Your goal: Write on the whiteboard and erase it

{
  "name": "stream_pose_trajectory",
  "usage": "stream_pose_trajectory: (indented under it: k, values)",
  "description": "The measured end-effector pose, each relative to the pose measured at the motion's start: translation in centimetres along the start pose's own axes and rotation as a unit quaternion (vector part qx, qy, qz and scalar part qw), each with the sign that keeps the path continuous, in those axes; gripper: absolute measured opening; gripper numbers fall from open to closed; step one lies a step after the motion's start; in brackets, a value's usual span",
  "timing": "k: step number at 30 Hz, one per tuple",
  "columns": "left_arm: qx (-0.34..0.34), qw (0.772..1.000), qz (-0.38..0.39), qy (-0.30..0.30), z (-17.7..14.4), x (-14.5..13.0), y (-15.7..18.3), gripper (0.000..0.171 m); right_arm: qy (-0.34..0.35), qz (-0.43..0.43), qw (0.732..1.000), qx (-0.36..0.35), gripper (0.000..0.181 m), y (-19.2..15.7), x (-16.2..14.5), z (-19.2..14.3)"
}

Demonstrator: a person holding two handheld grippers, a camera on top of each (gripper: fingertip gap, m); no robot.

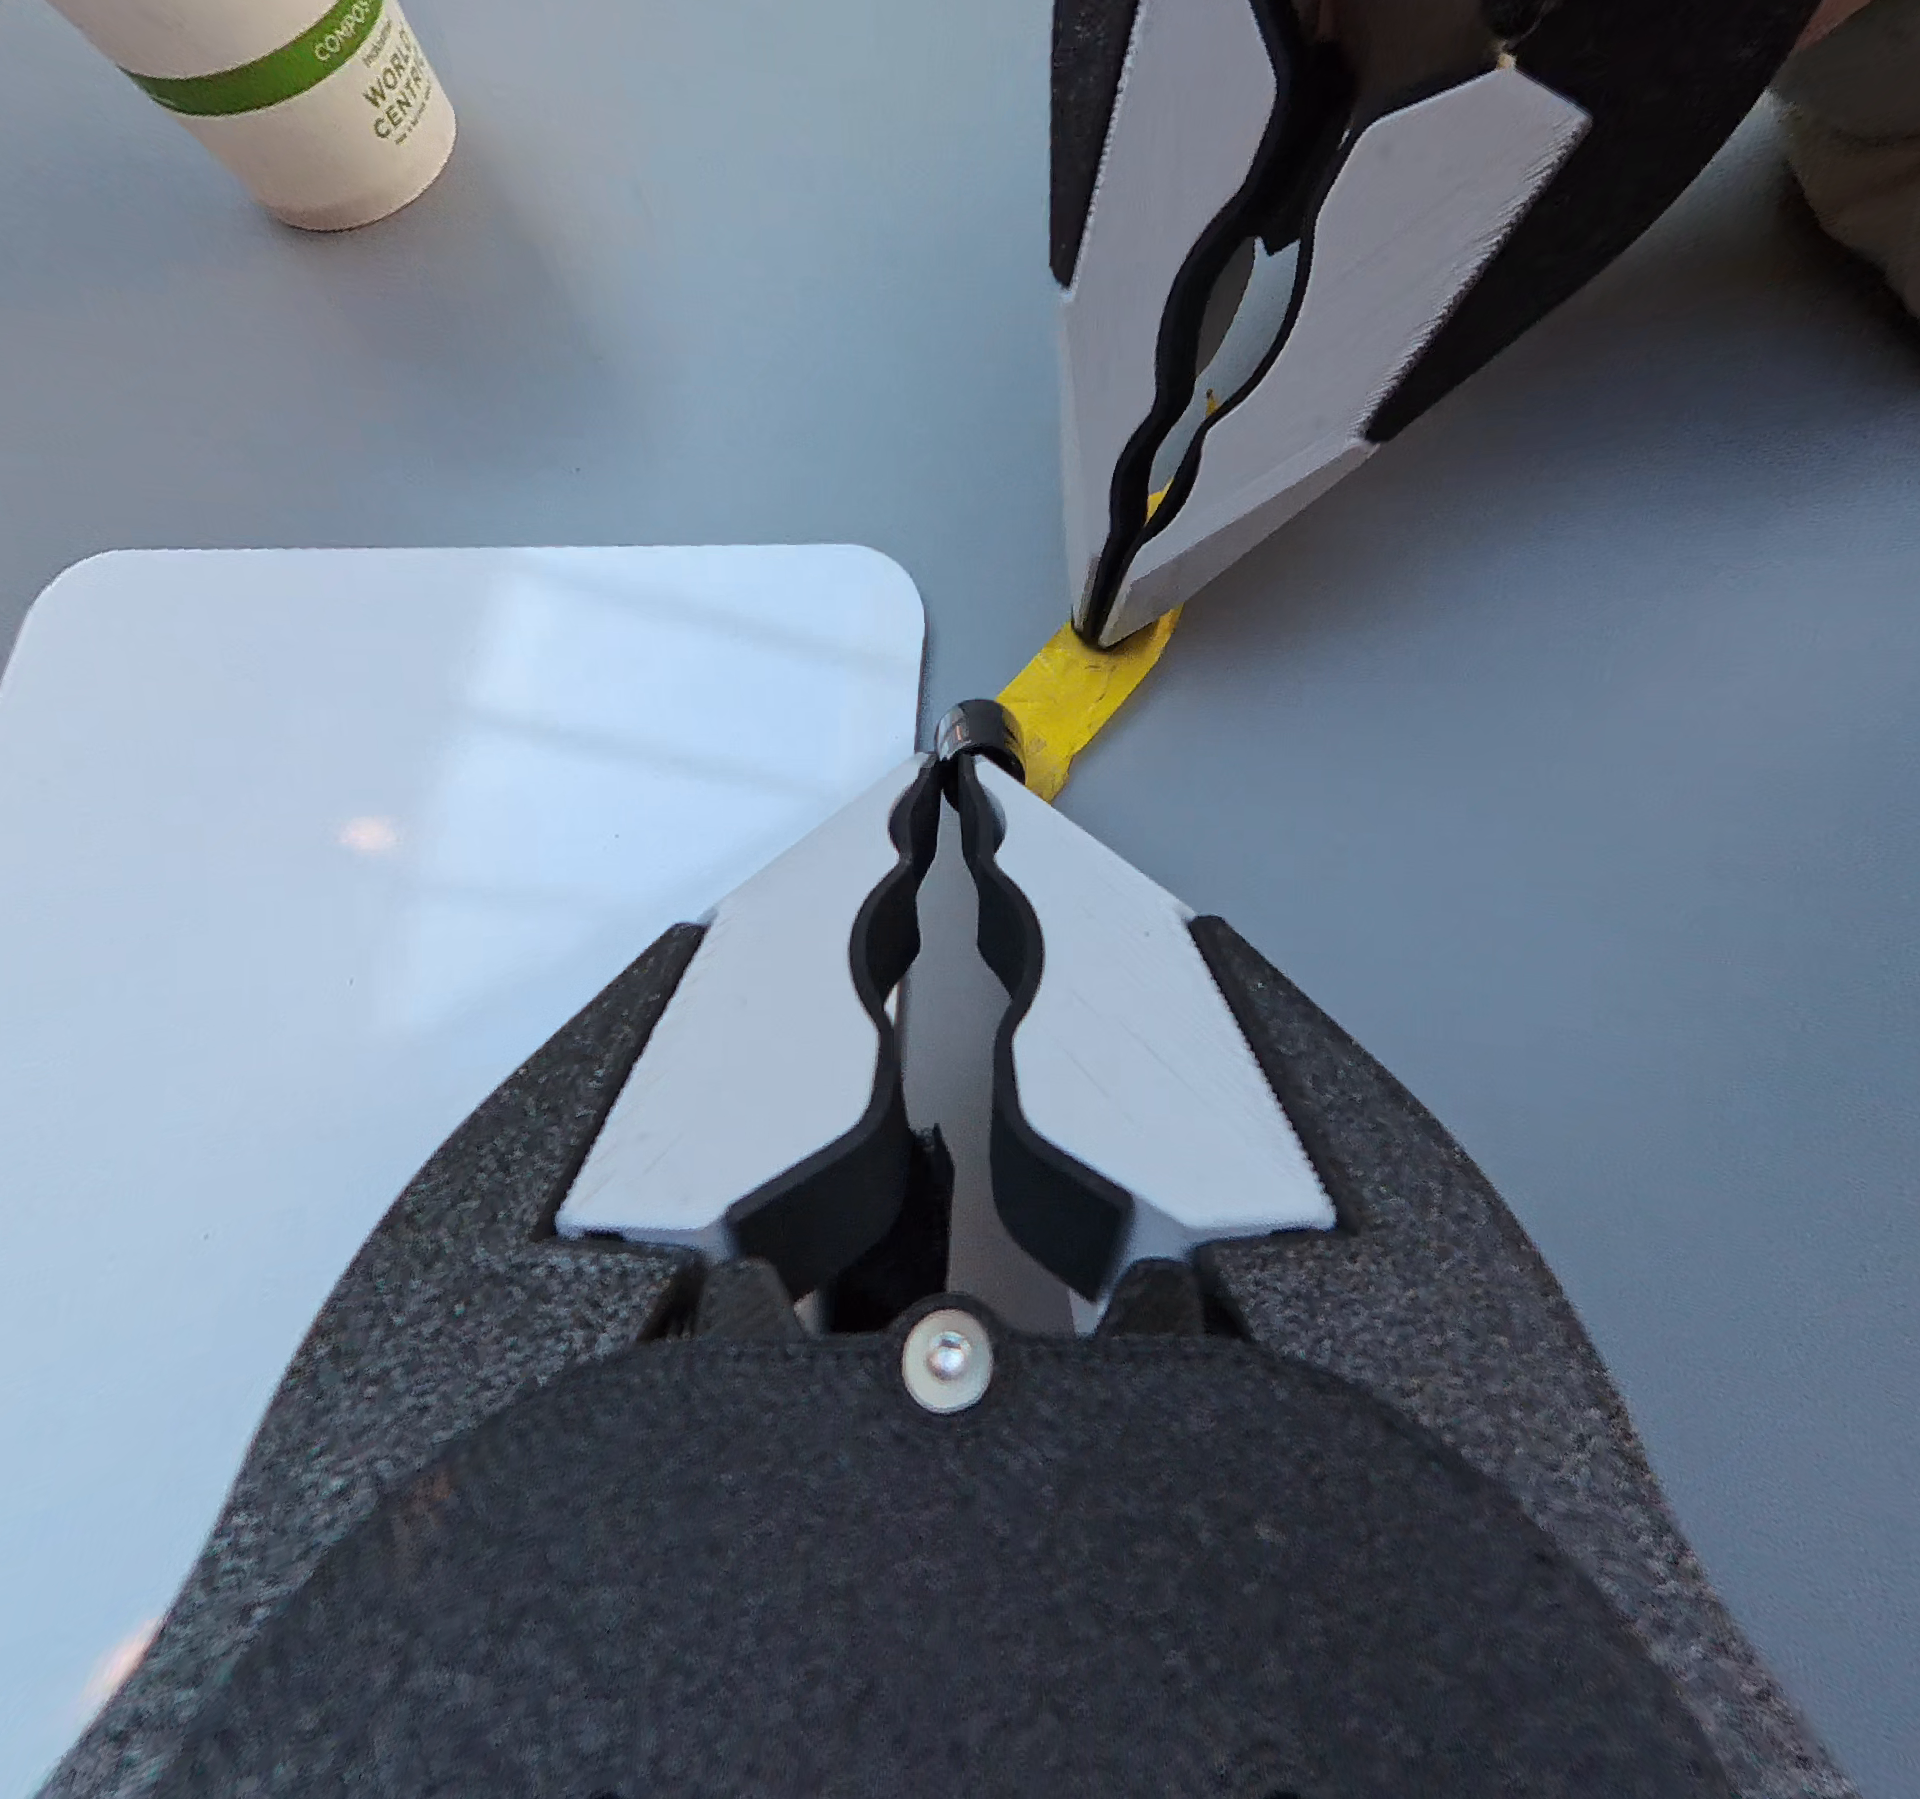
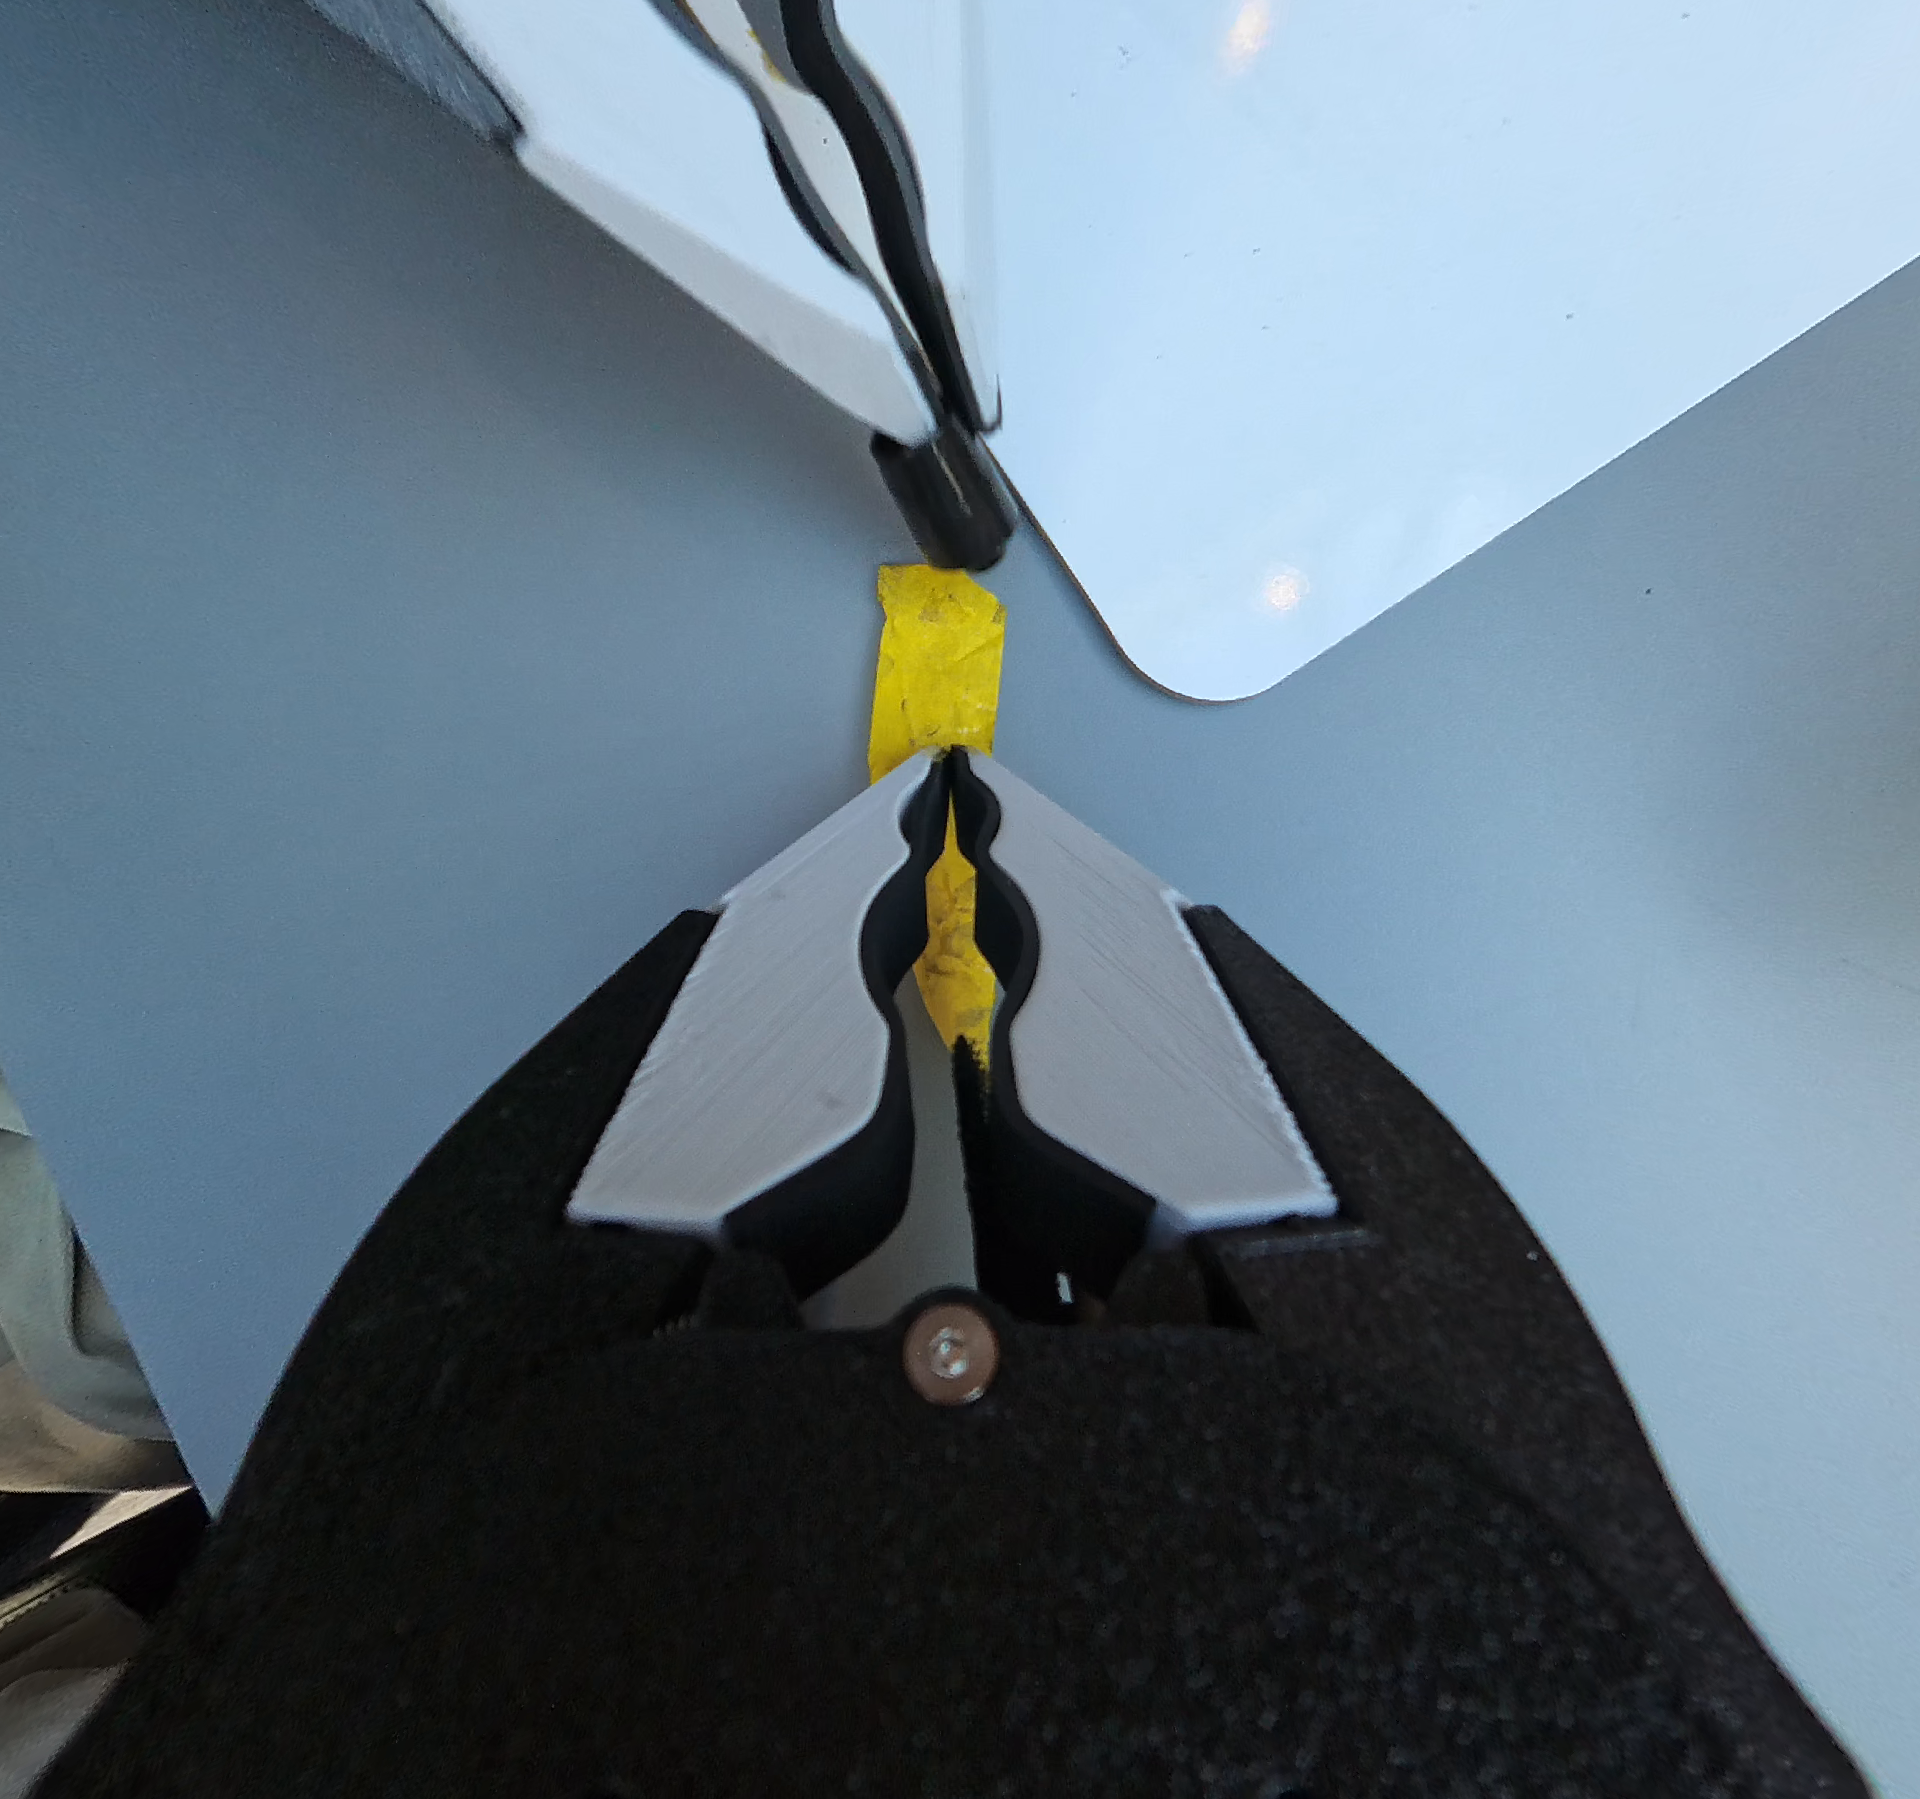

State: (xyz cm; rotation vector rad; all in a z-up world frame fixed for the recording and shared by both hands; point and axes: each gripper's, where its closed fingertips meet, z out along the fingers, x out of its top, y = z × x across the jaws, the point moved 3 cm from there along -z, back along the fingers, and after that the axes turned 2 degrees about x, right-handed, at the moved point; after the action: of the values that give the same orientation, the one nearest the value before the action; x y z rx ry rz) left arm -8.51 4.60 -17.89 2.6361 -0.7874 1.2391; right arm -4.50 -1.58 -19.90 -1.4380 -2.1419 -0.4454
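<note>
A thin marker wrapped in yellow tape (image 2: 940, 658) lies low over the grey table, with a black cap (image 2: 940, 502) at its far end. My right gripper (image 2: 951, 760) is shut on the yellow body, which also shows between its fingers. My left gripper (image 1: 961, 762) is shut on the black cap (image 1: 971, 729), right beside the corner of a white board. In the left wrist view the right gripper (image 1: 1101, 627) comes down from the upper right onto the yellow body (image 1: 1081, 700). In the right wrist view the left gripper (image 2: 951, 430) reaches in from the top. Cap and body meet end to end.
A glossy white board with rounded corners (image 1: 416, 814) lies flat on the grey table (image 1: 1507, 814); it also shows in the right wrist view (image 2: 1455, 295). A white paper cup with a green band (image 1: 260, 35) stands at the far left. A person's clothing (image 2: 42, 1334) is at the table edge.
</note>
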Motion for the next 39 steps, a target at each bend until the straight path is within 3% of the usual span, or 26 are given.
stream_pose_trajectory:
  k: [3, 8, 14, 20, 25, 28, 30, 33, 35, 39]
  values:
    - [-0.018, 0.999, -0.028, 0.029, -1.9, 0.3, -0.1, 0.003, 0.013, 0.011, 1.000, 0.008, 0.000, 0.1, 0.1, -0.1]
    - [-0.017, 0.997, -0.044, 0.054, -5.4, -1.6, 0.0, 0.003, 0.102, 0.077, 0.991, 0.047, 0.043, 0.5, 1.6, -2.3]
    - [0.005, 0.992, -0.069, 0.101, -9.2, -3.9, -0.7, 0.003, 0.167, 0.113, 0.979, 0.034, 0.046, 2.0, 1.7, -5.0]
    - [0.044, 0.972, -0.080, 0.218, -14.8, -3.7, -3.4, 0.003, 0.182, 0.058, 0.982, -0.005, 0.048, 0.4, 6.0, -4.6]
    - [-0.007, 0.927, -0.151, 0.344, -18.0, -2.9, -4.7, 0.003, 0.320, 0.057, 0.934, 0.147, 0.043, -4.0, 16.4, -2.9]
    - [-0.002, 0.914, -0.135, 0.382, -19.3, -2.7, -4.7, 0.003, 0.346, 0.087, 0.892, 0.276, 0.046, -6.0, 20.7, -1.5]
    - [0.011, 0.910, -0.109, 0.399, -20.0, -2.6, -4.4, 0.003, 0.344, 0.093, 0.866, 0.351, 0.042, -7.0, 22.1, -1.0]
    - [0.035, 0.915, -0.062, 0.398, -20.6, -2.6, -3.9, 0.003, 0.357, 0.096, 0.843, 0.392, 0.033, -7.4, 23.4, -0.6]
    - [0.053, 0.915, -0.030, 0.399, -20.9, -2.7, -3.5, 0.003, 0.352, 0.094, 0.843, 0.395, 0.019, -7.6, 23.5, -0.2]
    - [0.075, 0.918, -0.004, 0.390, -21.0, -2.9, -3.1, 0.003, 0.350, 0.094, 0.844, 0.396, 0.019, -7.9, 23.4, 0.0]
